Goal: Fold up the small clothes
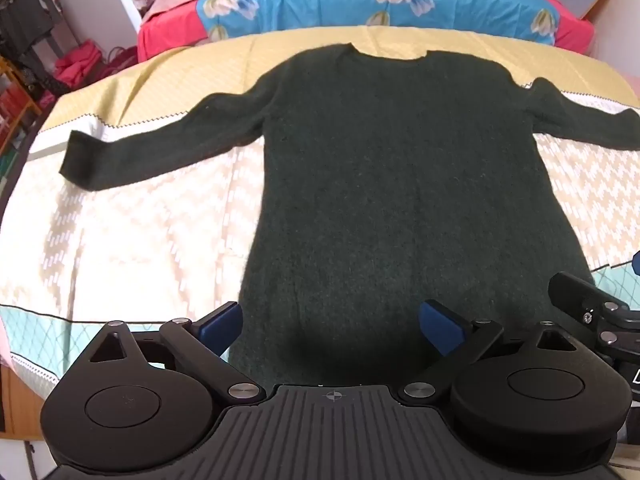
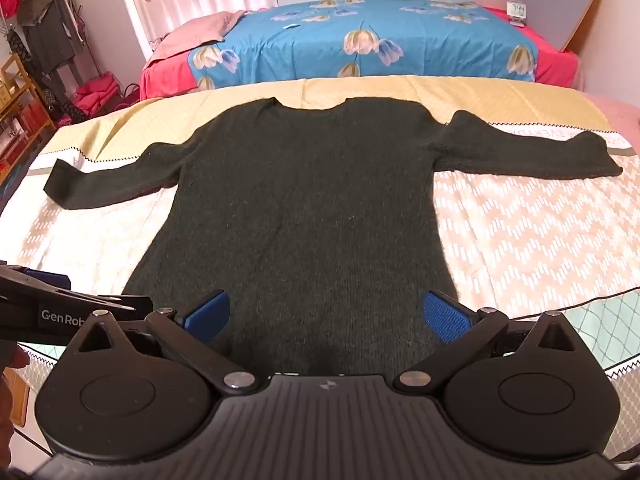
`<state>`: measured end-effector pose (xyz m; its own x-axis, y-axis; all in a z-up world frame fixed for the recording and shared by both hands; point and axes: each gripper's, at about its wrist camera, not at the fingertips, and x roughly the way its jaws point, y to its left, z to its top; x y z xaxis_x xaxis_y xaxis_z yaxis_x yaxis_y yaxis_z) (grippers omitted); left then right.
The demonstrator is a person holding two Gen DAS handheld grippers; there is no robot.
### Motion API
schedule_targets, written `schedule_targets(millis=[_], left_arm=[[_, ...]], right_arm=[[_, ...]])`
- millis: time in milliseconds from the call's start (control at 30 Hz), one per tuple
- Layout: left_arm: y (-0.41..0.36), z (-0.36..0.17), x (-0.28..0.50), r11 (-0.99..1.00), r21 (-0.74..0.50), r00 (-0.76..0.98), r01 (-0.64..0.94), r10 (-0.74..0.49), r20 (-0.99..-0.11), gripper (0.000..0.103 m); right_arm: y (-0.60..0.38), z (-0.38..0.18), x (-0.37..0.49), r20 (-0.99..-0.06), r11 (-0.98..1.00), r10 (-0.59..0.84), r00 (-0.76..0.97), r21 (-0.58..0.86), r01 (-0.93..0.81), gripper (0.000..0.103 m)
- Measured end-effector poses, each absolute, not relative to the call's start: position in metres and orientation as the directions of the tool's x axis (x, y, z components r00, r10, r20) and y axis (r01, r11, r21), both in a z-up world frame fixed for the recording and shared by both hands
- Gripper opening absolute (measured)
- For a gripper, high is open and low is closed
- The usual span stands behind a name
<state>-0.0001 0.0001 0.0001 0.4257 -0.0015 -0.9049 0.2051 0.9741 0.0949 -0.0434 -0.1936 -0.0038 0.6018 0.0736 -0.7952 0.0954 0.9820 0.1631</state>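
A dark green long-sleeved sweater (image 1: 392, 168) lies flat on the bed, neck away from me, both sleeves spread out to the sides; the right wrist view shows the same sweater (image 2: 304, 208). My left gripper (image 1: 331, 326) hovers open above the sweater's hem, towards its left side, with nothing between its blue pads. My right gripper (image 2: 327, 316) is open too, above the hem towards the right, its pads bare. Part of the right gripper (image 1: 592, 312) shows at the right edge of the left wrist view, and the left gripper (image 2: 60, 300) enters the right wrist view from the left.
The sweater rests on a cream, yellow and mint patterned bedspread (image 2: 532, 232). Behind it is a second bed with a blue flowered cover (image 2: 360, 44) over a red sheet. A clothes rack and red bags (image 2: 92, 92) stand at the left. A small clock (image 2: 517, 11) sits far right.
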Motion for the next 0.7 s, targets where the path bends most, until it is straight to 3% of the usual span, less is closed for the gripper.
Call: schedule_targets(millis=[700], left_arm=[[-0.0006,0.0062,-0.0052,0.969,0.105,0.441,0.222,-0.003,-0.897,0.103]], right_arm=[[-0.1824,-0.0047,-0.0539,-0.795,0.983,0.064,0.604,0.153,0.097,0.103]])
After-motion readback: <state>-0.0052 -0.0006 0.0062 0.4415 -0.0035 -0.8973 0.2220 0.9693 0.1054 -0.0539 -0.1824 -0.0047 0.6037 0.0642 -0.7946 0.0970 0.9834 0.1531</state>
